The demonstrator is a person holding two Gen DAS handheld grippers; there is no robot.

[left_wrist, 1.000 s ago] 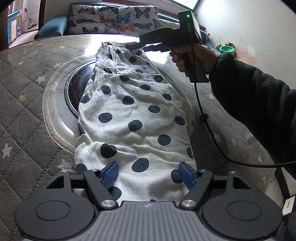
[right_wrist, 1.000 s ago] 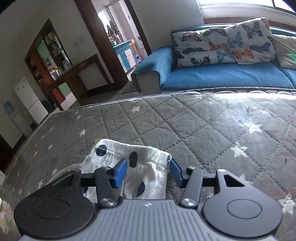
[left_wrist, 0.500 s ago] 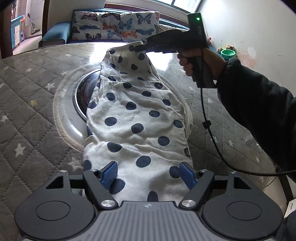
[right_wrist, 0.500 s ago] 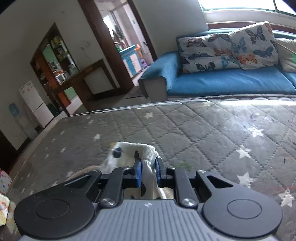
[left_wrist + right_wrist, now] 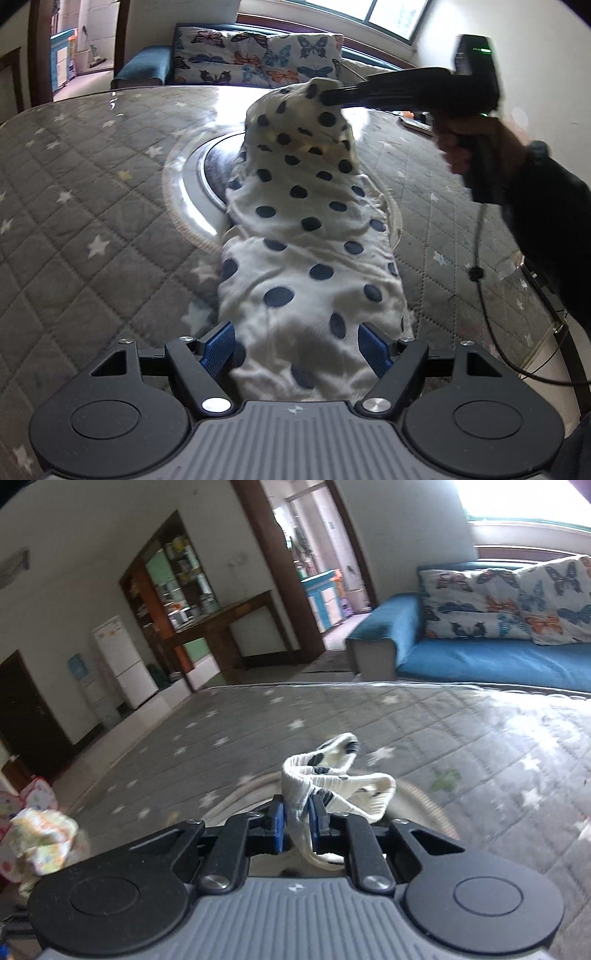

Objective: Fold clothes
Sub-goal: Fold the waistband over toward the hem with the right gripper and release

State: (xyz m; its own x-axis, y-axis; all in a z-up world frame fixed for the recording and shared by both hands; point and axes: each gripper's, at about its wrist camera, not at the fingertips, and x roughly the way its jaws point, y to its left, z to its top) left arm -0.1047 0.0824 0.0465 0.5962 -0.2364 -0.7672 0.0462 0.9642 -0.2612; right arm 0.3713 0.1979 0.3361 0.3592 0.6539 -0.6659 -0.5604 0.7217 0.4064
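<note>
Left gripper: jaws are being held released, the near end of the garment lying between the blue pads.
Polka-dot garment: white cloth with dark dots is being stretched lengthwise over the quilted grey worktop and across a round glass inset; its far end is being lifted.
Right gripper: jaws are being kept clenched on the garment's hemmed far edge, raised above the worktop.
Background: a blue sofa with butterfly cushions is being seen beyond.
</note>
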